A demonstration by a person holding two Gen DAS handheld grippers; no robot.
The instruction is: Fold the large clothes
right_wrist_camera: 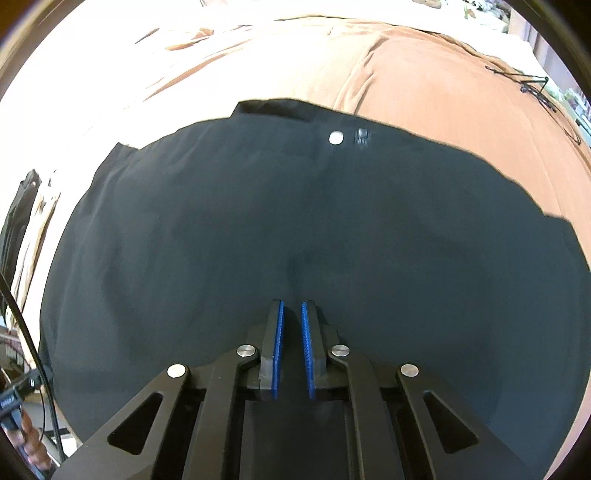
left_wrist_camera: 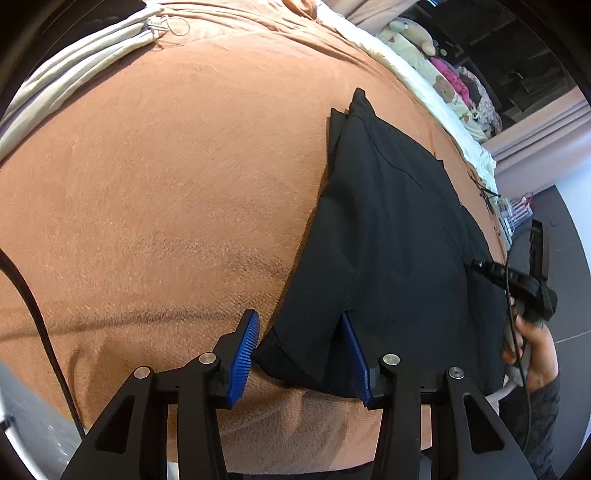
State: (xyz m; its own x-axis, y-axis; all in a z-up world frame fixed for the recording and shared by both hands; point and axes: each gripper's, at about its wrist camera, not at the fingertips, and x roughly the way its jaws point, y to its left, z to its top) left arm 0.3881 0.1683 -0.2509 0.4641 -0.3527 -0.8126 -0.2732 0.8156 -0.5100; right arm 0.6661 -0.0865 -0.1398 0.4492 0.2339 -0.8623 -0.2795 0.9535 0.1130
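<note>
ok, black garment (left_wrist_camera: 399, 229) lay spread flat on the orange-brown fleece blanket (left_wrist_camera: 166, 184) covering the bed, long axis running away from the left wrist cam toward the far bed edge. left gripper (left_wrist_camera: 299, 354) sat at the near corner of the garment, jaws about half spread, folded hem corner between the blue pads (left_wrist_camera: 245, 354); left pad looked just at the cloth edge, right pad beside a slit in the fabric, couldn't tell if either actually pressed. right gripper (right_wrist_camera: 291, 347) hovered low over the middle of the garment, jaws nearly together with only a narrow gap, nothing visibly pinched between the pads. from the right wrist view a silver button (right_wrist_camera: 335, 137) and a small tag next to it showed near the garment's far edge, with a waistband-like flap at the far left corner. person's hand (left_wrist_camera: 532, 354) on the right gripper handle was visible at the right rim of the left view. cream bedding (left_wrist_camera: 74, 85) bunched at the far left, stuffed toys (left_wrist_camera: 410, 33) beyond the bed.
</note>
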